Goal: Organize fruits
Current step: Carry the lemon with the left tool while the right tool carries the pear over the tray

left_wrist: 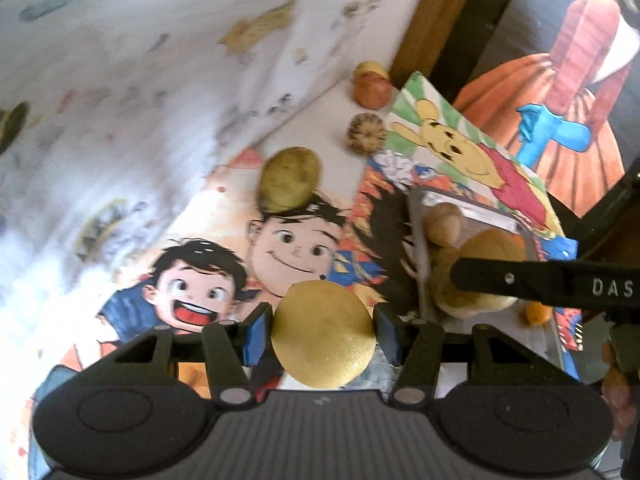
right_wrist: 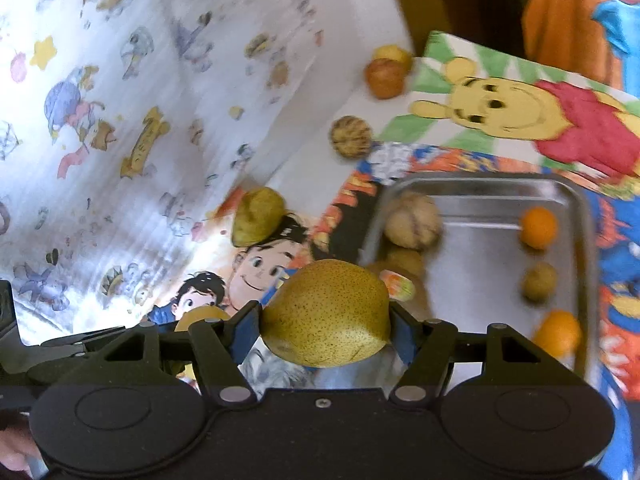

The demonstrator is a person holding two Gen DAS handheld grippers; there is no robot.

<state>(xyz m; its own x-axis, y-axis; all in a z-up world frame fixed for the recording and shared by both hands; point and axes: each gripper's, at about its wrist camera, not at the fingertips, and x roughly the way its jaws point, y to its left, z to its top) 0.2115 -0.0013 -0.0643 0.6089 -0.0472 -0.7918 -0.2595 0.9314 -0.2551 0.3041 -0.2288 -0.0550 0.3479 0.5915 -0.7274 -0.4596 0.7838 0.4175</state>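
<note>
Cartoon-print paper (right_wrist: 120, 100) behind as a backdrop, blurred in both views. Below it, a table spread with bright prints: two grinning boys (left_wrist: 240, 272), then a yellow bear in a red shirt (right_wrist: 520, 108).

On the prints, to the right, a steel tray (right_wrist: 580, 216), already loaded: tan ball (right_wrist: 414, 220) at its near-left corner, two oranges (right_wrist: 538, 226) (right_wrist: 558, 332), a small brown fruit (right_wrist: 539, 280) between them.

Left gripper (left_wrist: 323, 332) about half open, pads pressed on a round yellow fruit (left_wrist: 324, 344). Right gripper (right_wrist: 326, 324) much the same, clamped on a speckled pear (right_wrist: 328, 312), broader across the jaws than along them; stem end not made out.

Key relation, judged: tray ahead and to the right of both grippers. Nearer to the right one, with the rim just beyond the pear. Seen from the left wrist, the right gripper's finger crosses in front of the tray, so likely the pear first, and the yellow fruit once that path is open. Some risk of nudging the tan ball at the corner.

Loose on the table, well apart from both grippers: an olive-brown fruit (left_wrist: 290, 180) on a boy's hair, a striped ball (left_wrist: 366, 130), an apple (left_wrist: 372, 88) by the far edge.

Writing: only white letters "DAS" (left_wrist: 612, 287) on the right gripper's finger, cut off by the frame edge. Nothing legible on prints or fruit.
</note>
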